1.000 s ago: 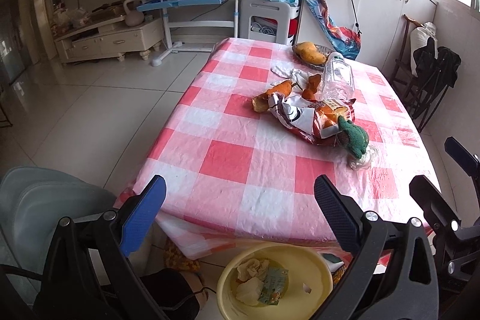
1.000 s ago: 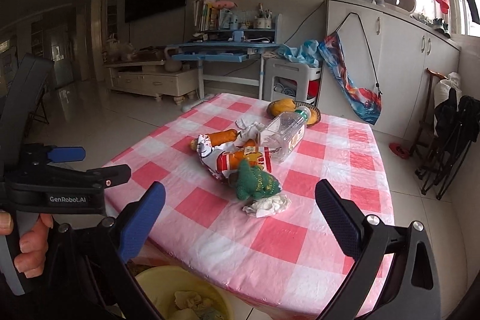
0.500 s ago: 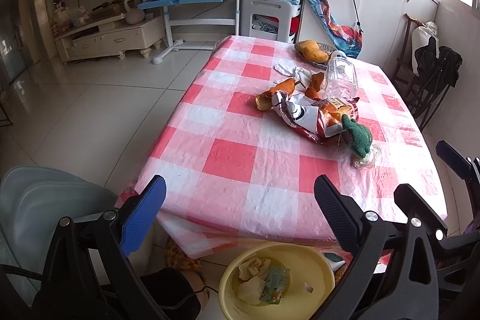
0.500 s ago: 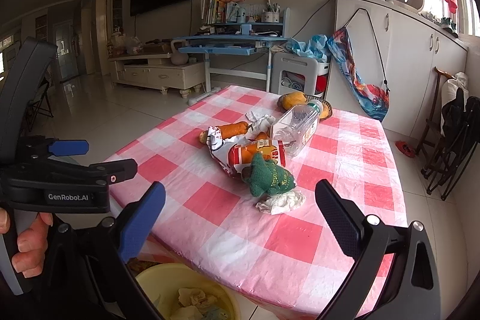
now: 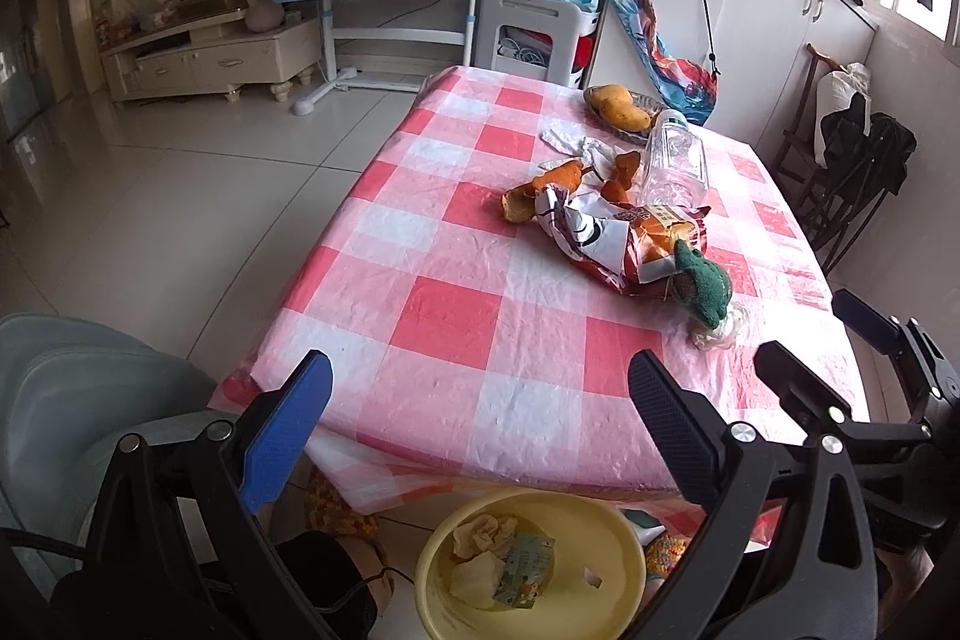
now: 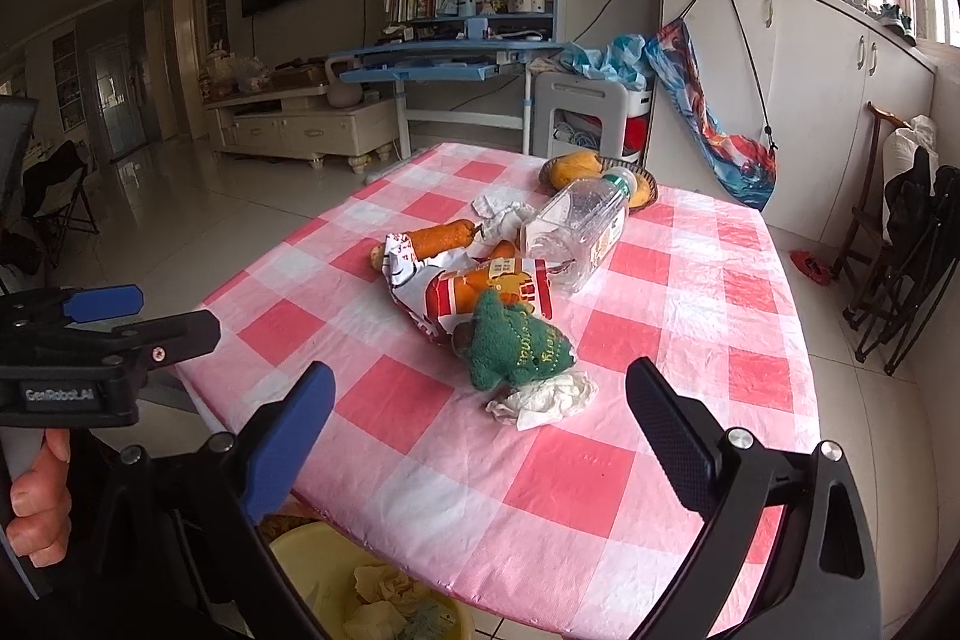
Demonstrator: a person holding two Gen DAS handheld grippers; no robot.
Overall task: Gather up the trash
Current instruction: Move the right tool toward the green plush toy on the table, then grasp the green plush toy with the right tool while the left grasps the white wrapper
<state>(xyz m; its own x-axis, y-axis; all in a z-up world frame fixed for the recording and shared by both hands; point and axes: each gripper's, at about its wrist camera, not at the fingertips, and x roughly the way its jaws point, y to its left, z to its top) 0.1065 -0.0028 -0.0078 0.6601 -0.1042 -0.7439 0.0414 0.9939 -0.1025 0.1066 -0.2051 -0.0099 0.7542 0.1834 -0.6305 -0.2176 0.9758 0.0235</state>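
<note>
1. We hold both grippers spread wide and empty: left gripper (image 5: 480, 424), right gripper (image 6: 480, 418). Both hang off the near edge of the table (image 6: 336, 334).
2. The nearest trash is the crumpled tissue (image 6: 543, 397), straight ahead of our right gripper and just beyond its jaws, touching the green plush toy (image 6: 516, 346). Its long axis runs roughly across the jaw gap. From the left gripper it lies ahead and off to the right, so the right one looks nearer.
3. Further back lie the snack wrapper (image 6: 474, 289), the clear bottle (image 6: 576, 235) on its side, and the orange peels (image 5: 543, 187).
4. The yellow bin (image 5: 534, 568) sits on the floor below the table edge and already holds scraps.
5. The surface is a pink checked plastic cloth, wrinkled. The room has a tile floor, a blue desk (image 6: 444, 55) and white cabinets (image 6: 840, 100).
</note>
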